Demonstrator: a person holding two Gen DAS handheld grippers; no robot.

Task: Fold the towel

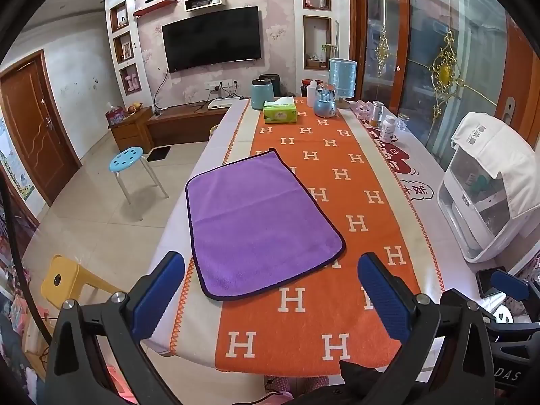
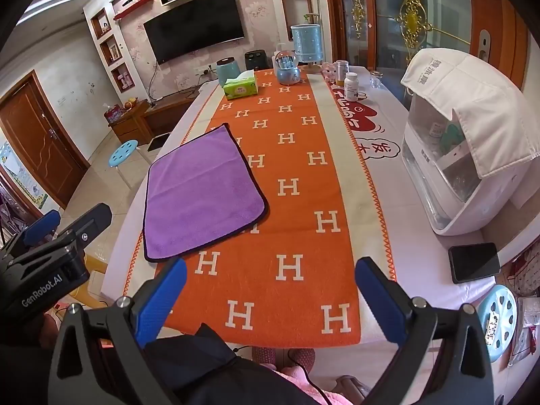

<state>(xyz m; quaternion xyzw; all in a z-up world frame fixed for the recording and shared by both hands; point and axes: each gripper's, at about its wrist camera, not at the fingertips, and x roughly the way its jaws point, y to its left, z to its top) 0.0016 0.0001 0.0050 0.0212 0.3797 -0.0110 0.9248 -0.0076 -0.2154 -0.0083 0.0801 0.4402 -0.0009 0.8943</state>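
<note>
A purple towel (image 1: 256, 222) with a dark border lies flat and spread out on the orange H-patterned runner (image 1: 337, 175); it also shows in the right wrist view (image 2: 202, 192) at the left of the runner (image 2: 290, 175). My left gripper (image 1: 271, 290) is open and empty, held above the table's near edge just in front of the towel's near edge. My right gripper (image 2: 270, 298) is open and empty, above the runner's near end, to the right of the towel. The left gripper's body shows at the left of the right wrist view (image 2: 57, 246).
A white appliance with a cloth cover (image 2: 462, 141) stands at the table's right. A black phone (image 2: 474, 261) lies near the front right corner. A tissue box (image 1: 280, 112), blue jars and bottles (image 1: 388, 128) stand at the far end. Stools stand on the floor left (image 1: 126, 159).
</note>
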